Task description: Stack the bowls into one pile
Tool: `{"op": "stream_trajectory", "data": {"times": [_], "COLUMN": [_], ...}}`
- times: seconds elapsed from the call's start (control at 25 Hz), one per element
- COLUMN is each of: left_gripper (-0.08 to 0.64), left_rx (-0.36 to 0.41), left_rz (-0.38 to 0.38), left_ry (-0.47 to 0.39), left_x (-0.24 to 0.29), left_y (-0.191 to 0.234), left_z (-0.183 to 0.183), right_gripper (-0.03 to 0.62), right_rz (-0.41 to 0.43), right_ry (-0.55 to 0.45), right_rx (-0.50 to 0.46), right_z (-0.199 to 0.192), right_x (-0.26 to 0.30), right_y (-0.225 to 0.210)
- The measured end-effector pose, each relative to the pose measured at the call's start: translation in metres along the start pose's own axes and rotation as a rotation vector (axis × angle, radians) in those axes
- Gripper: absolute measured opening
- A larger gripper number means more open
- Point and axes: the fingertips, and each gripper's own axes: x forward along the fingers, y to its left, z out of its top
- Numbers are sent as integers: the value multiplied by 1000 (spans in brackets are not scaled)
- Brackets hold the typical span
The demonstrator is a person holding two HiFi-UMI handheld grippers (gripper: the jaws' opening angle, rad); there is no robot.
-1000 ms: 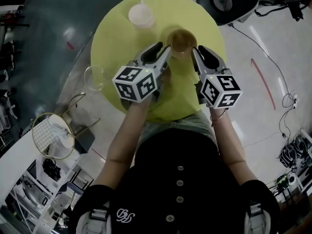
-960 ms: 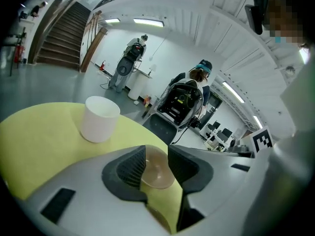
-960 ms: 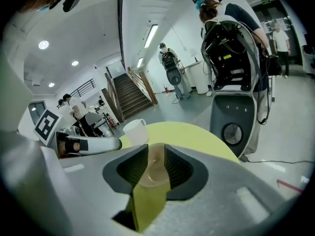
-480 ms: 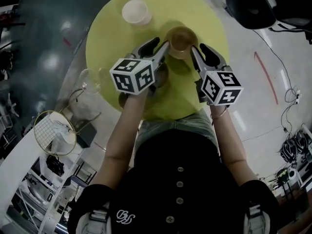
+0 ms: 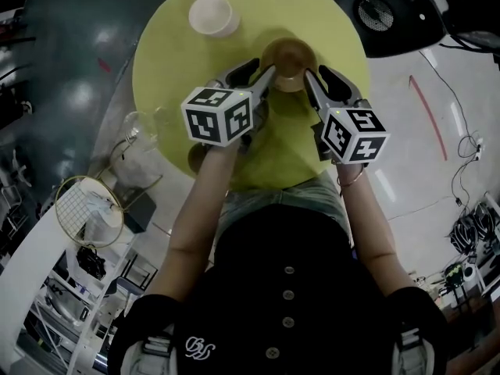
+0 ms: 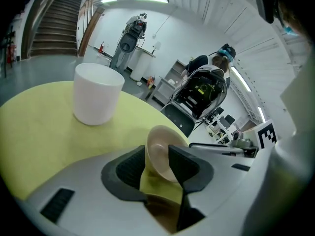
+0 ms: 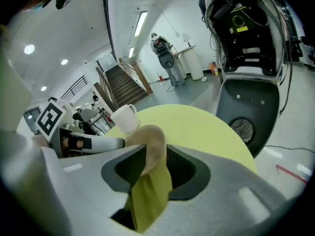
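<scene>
Step in hand, as judged: letting go after a set-down. Tan bowl [image 5: 287, 59] at the far middle of the round yellow-green table [image 5: 168, 61], flanked by both tools.

Left gripper [image 5: 256, 80]: jaws apart, astride the bowl's rim, table colour showing between one jaw and the bowl wall; no pinch evident.
Right gripper [image 5: 322, 83]: jaws wide, just been opening, same rim between them on the opposite side, not pressed.

Impossible to tell from above whether a single bowl or a nested pair. Brownish round shape [image 5: 197, 156] at the near-left edge, half hidden under the left gripper; possibly another bowl, unconfirmed.

Next, probably: back both pairs of jaws off the rim without dragging it, then look for any bowl left outside the pile.

Surface: matte, otherwise bare save a white mug [image 5: 209, 16] at far left, well apart from the bowl.

Room: glossy grey floor [image 5: 70, 92], red tape mark [image 5: 428, 119], black grilled machine [image 5: 383, 14] beyond the table, staircase [image 6: 51, 23] at the back, cables [image 5: 469, 237] at right.
</scene>
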Motion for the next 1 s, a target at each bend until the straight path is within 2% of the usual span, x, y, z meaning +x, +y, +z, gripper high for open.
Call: {"op": "stream_trajectory", "data": {"times": [0.4,1.0], "left_gripper": [137,137], "left_rx": [-4,-14], "left_rz": [-10,-21], "left_ry": [0,-96], "left_x": [-1,-32], "left_y": [-5,-28], "left_z": [0,6], "right_gripper": [117,117], "right_rz": [26,40], "right_ry": [12,-35], "right_rx": [7,-39], "right_z": [-1,10], "right_x": [1,-24], "right_y": [3,24]}}
